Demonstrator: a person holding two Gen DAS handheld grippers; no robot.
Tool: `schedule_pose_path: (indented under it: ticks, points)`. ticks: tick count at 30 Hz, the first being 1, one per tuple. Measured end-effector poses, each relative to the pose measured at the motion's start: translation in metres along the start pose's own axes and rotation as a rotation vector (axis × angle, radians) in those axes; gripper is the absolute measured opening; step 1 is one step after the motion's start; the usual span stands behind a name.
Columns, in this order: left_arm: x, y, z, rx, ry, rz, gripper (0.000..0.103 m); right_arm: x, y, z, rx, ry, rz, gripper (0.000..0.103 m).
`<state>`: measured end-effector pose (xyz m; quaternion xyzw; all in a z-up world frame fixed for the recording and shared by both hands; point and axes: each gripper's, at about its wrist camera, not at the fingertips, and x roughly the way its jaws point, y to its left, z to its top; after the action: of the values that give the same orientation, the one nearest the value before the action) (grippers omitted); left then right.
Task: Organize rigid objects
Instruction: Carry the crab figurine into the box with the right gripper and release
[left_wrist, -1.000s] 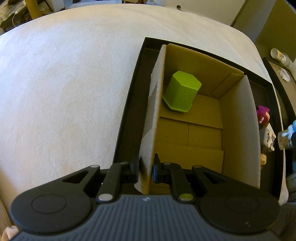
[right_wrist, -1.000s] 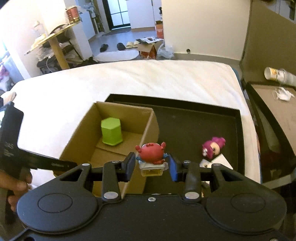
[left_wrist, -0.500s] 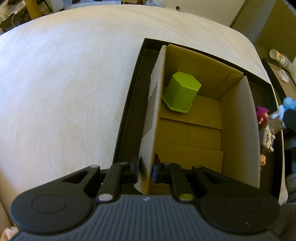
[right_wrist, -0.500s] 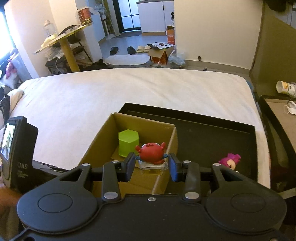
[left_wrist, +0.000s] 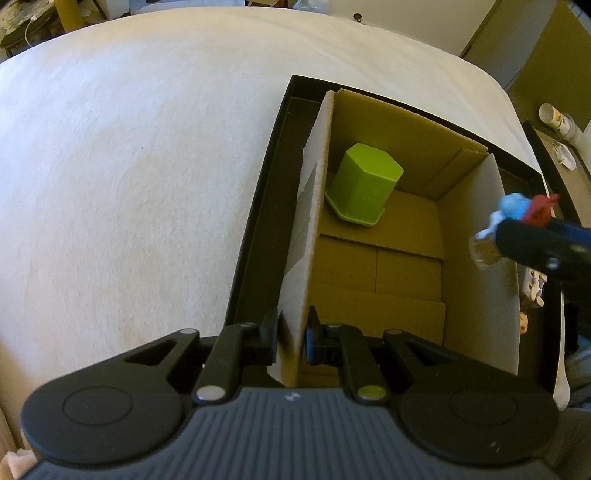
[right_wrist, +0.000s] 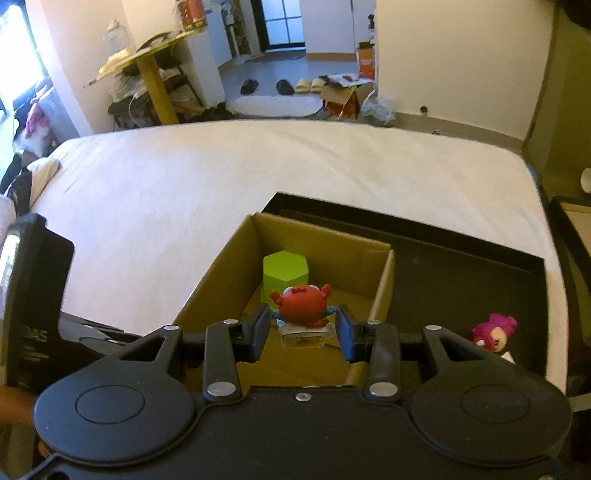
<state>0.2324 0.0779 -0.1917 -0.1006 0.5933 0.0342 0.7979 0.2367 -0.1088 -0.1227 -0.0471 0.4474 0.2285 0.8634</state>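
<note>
L gripper is clamped on the cardboard box near wall, prob to steady it in the black tray, while R gripper pinches the red figurine above the box opening w/ the green hex block inside, ready to drop.

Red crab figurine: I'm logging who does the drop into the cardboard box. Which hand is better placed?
Right. The right tool is shut on the red crab figurine over the cardboard box. The left tool is shut on the box's wall, steadying it.
</note>
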Motion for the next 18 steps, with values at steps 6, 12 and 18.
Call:
schedule_pose_path:
  ticks: [6, 12, 18]
  points:
    - [0.000, 0.002, -0.001, -0.010, 0.001, -0.005, 0.012, 0.017, 0.005, -0.003, -0.033, 0.033, -0.007, 0.039]
    - [0.000, 0.002, -0.001, -0.012, 0.001, -0.006, 0.012, 0.030, 0.006, -0.004, -0.053, 0.051, -0.032, 0.039]
    - [0.001, 0.003, -0.001, -0.015, 0.001, -0.008, 0.014, 0.033, 0.001, -0.002, -0.056, 0.019, -0.087, 0.045]
